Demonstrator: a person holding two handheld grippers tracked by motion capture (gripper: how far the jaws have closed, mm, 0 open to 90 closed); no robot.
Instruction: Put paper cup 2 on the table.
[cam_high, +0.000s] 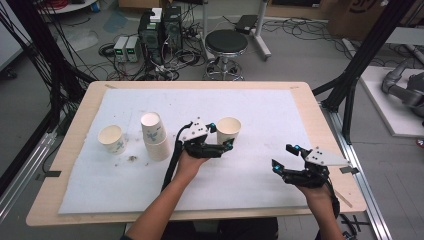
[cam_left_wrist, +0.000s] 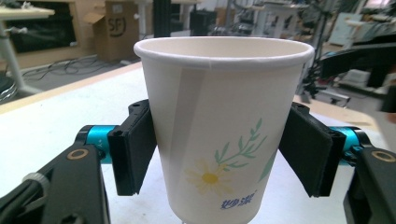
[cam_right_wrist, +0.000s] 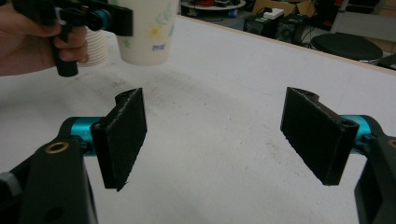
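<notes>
Cup (cam_left_wrist: 219, 135) base cut off between left gripper (cam_left_wrist: 219, 154) fingers (cam_left_wrist: 135, 149).

Beyond your table (cam_high: 75, 150) a black round stool (cam_high: 226, 42) stands on the floor, with computer towers (cam_high: 161, 27) and tangled cables (cam_high: 190, 55) to its left. A cardboard box (cam_left_wrist: 116, 28) sits farther back.

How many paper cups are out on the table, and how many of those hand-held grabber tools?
Single paper cups: 2, one held in the left gripper, cup at, one standing alone at far left.
Stacks of paper cups: 1, count inside unclear.
Grippers: 2, counting the right gripper.
Total: 5.
</notes>
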